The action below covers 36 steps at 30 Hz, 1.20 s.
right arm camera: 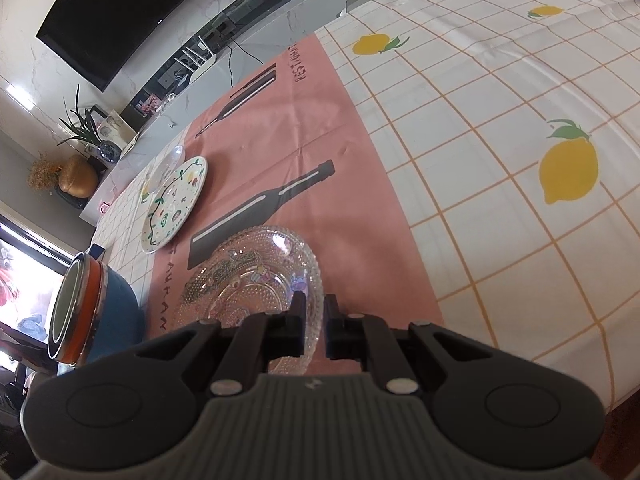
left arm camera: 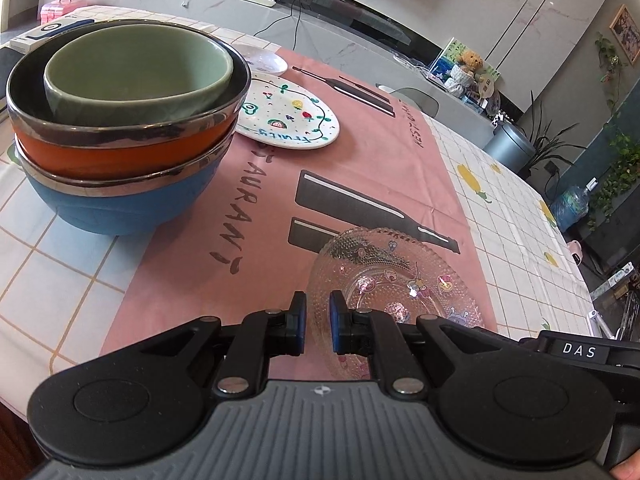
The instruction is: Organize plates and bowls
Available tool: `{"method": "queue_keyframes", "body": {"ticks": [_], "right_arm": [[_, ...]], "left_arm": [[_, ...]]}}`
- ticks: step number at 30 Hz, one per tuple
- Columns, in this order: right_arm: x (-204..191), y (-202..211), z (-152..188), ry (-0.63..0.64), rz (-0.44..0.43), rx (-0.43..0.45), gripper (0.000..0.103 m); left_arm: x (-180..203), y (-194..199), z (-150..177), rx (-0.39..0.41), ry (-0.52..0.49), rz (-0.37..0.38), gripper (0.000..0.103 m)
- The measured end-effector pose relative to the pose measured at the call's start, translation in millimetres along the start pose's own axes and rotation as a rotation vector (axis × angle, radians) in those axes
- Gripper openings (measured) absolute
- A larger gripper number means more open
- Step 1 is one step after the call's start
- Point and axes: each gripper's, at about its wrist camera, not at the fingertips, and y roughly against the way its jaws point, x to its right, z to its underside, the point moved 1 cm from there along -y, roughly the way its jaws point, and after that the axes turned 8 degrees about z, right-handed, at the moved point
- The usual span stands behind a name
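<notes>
A clear beaded glass plate with cartoon stickers lies on the pink cloth; it also shows in the right wrist view. My right gripper has its narrow gap around the plate's near rim. My left gripper hovers at the plate's left rim, its pads a small gap apart with nothing clearly between them. A stack of nested bowls, green in orange in blue, stands at the left; it also shows in the right wrist view. A white fruit-patterned plate lies behind, with a small white dish beyond it.
The table carries a white lemon-print cloth and the pink runner. A marble counter with a router runs along the far side. A grey bin and plants stand beyond the right edge.
</notes>
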Motion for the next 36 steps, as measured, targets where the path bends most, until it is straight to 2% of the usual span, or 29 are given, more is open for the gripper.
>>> {"method": "queue_keyframes", "body": {"ticks": [20, 25, 28, 32, 36], "right_arm": [[-3, -4, -3, 0.016, 0.01, 0.004, 0.007], [-7, -2, -3, 0.051, 0.025, 0.018, 0.01], [-10, 1, -3, 0.073, 0.035, 0.036, 0.011], [-14, 8, -5, 0.103, 0.028, 0.066, 0.021], [-22, 15, -8, 0.151, 0.023, 0.103, 0.026]], "left_arm": [[0, -1, -2, -0.008, -0.019, -0.011, 0.013], [2, 0, -3, -0.006, -0.023, -0.012, 0.014], [4, 2, -4, -0.002, -0.031, -0.017, 0.023], [5, 4, -6, 0.009, -0.037, -0.025, 0.035], [6, 8, -10, 0.022, -0.036, -0.028, 0.041]]}}
